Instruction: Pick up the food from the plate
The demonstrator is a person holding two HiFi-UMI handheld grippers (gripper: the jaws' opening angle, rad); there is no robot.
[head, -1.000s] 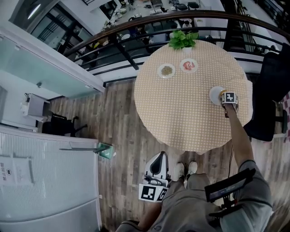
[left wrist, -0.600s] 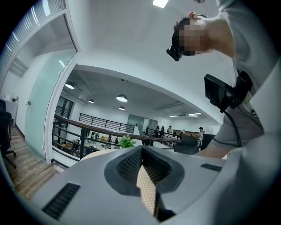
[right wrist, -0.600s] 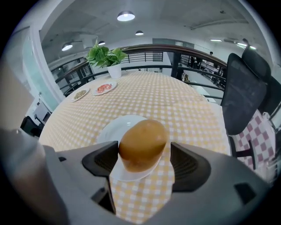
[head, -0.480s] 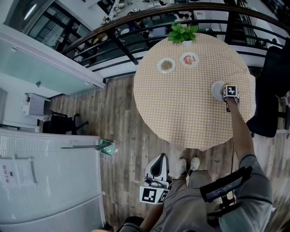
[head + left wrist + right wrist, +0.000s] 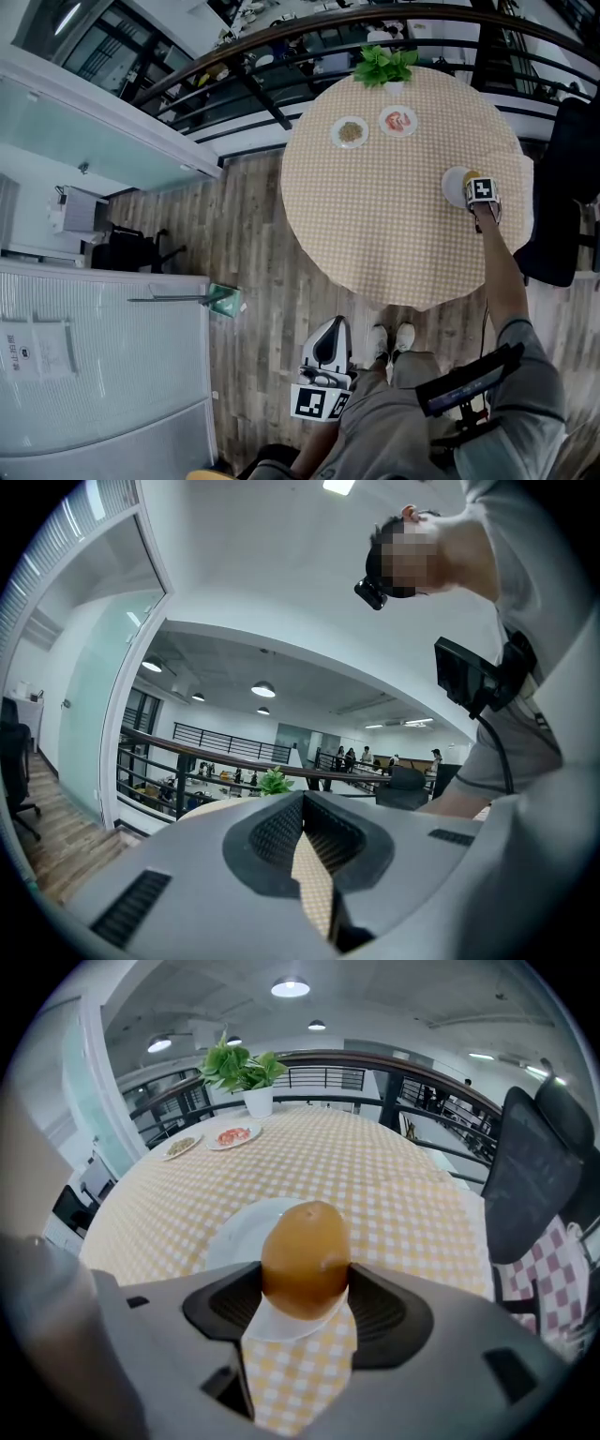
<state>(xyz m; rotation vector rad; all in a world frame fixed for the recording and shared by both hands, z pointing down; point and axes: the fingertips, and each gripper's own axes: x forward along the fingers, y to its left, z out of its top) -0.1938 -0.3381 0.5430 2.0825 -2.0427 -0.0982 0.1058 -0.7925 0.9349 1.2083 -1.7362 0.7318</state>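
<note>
Now right tool (image 5: 302, 1299) jaws just closed onto brown oval food (image 5: 305, 1246), probably potato, above white round plate (image 5: 232, 1234); left tool (image 5: 306, 829) pinched together, empty.

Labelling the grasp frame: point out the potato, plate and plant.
potato (image 5: 305, 1258), right gripper view, middle of its skin.
plate (image 5: 232, 1234), right gripper view, bare left part.
plant (image 5: 239, 1065), right gripper view, leaves.

The right arm (image 5: 500, 281) reached out straight, and its grey two-finger right gripper (image 5: 474, 182) (image 5: 305, 1283) tilted steeply down. Its fingers (image 5: 380, 1312) had just been closing and seemed to press both sides of a brown egg-shaped food piece (image 5: 305, 1258). The grey left gripper (image 5: 328, 345) (image 5: 302, 803) was held low beside the person's thighs (image 5: 394, 422), roughly level, with its fingers together and empty.
</note>
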